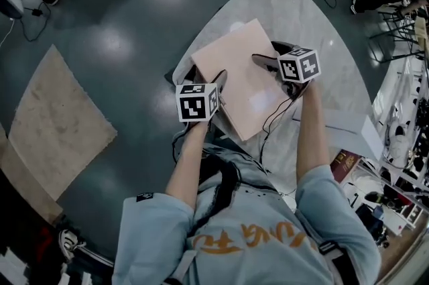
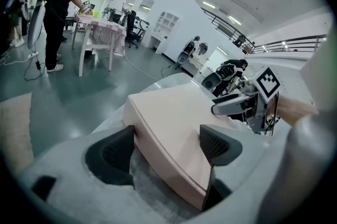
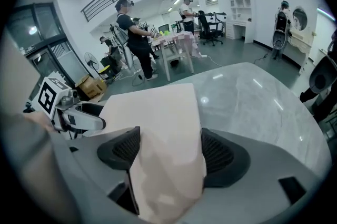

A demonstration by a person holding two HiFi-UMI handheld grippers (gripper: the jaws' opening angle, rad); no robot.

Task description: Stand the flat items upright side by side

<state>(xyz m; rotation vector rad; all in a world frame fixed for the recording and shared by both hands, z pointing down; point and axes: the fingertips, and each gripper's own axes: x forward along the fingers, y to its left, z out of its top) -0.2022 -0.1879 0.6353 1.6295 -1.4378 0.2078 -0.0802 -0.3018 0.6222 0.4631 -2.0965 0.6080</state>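
Two grippers on one pink flat item (image 1: 242, 76), out on the white table (image 1: 315, 29), roughly mid-table and just beyond the person's body. Left gripper (image 2: 168, 139) astride the near left corner, one pad against the edge face, the other on the broad top face; clamped there, by the look. Right gripper (image 3: 171, 146) set wide and closed on the right edge, with pink filling the whole gap from pad to pad.

Probably stiff: broad face flat, no sag between the two holds. Probably light for its spread, like a board book or a shallow card box, though that is only a guess. Smooth surface with a faint sheen, so likely to slide in the pads if pinched by one corner alone. Better held at two opposite edges, thickness across the jaws, then tipped up onto one long edge. Corners likely to dent under hard pressure.

Pale salmon pink all over, squarish, plain, no print visible. Thick edge with a thin dark seam along it: a lid line or two pieces stacked, impossible to say which. No second flat item to be made out apart from it.
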